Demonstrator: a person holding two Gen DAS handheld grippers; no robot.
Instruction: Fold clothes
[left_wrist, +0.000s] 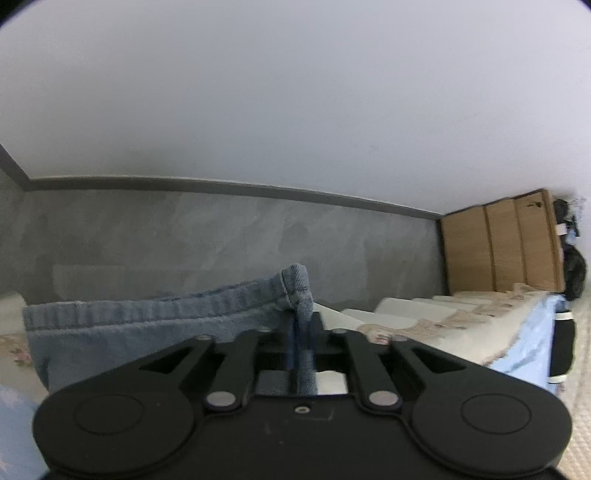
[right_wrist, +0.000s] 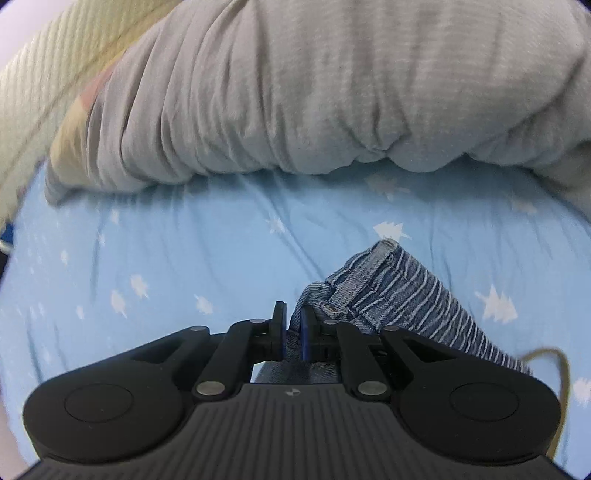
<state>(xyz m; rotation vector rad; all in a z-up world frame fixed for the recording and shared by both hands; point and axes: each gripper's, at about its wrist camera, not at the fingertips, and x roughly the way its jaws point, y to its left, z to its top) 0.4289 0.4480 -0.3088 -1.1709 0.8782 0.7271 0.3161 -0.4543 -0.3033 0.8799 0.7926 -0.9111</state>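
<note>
Blue star-print bedsheet, left tongs and right tongs both clamped on denim waistband

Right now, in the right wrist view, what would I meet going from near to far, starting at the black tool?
Right tool, shut on the denim garment → blue sheet with white tree shapes → rumpled grey fabric at the far side.
</note>
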